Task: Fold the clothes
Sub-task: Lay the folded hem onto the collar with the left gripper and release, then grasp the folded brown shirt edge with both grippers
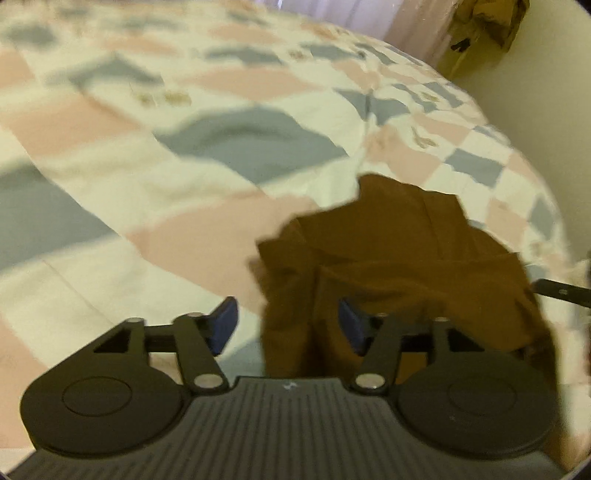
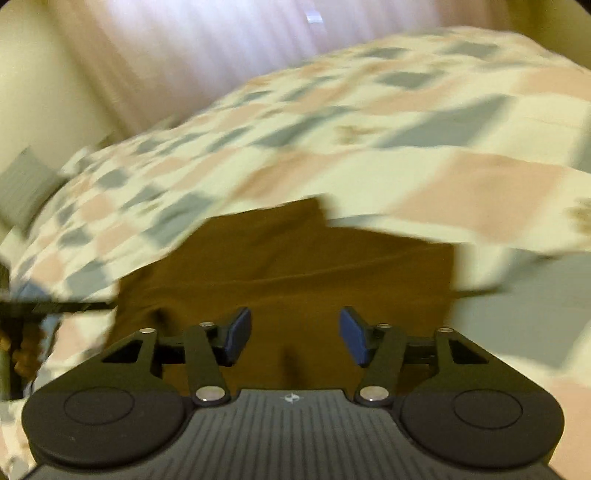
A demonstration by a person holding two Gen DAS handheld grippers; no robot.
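Observation:
A brown garment (image 1: pixel 391 258) lies crumpled on a bed with a pink, grey and cream checked cover (image 1: pixel 184 122). My left gripper (image 1: pixel 288 325) is open over the garment's left edge; its right pad (image 1: pixel 351 325) is over the cloth and its left pad (image 1: pixel 225 325) is over the cover. In the right wrist view the same brown garment (image 2: pixel 295 266) lies flatter on the cover (image 2: pixel 406 147). My right gripper (image 2: pixel 295 336) is open just above it, both blue pads over the cloth. Both views are blurred.
The other gripper's dark body (image 1: pixel 561 291) shows at the right edge of the left wrist view. A yellowish bag or box (image 1: pixel 476 33) stands beyond the bed's far corner. A pale curtain (image 2: pixel 221 44) and a cream wall (image 2: pixel 37 74) lie behind the bed.

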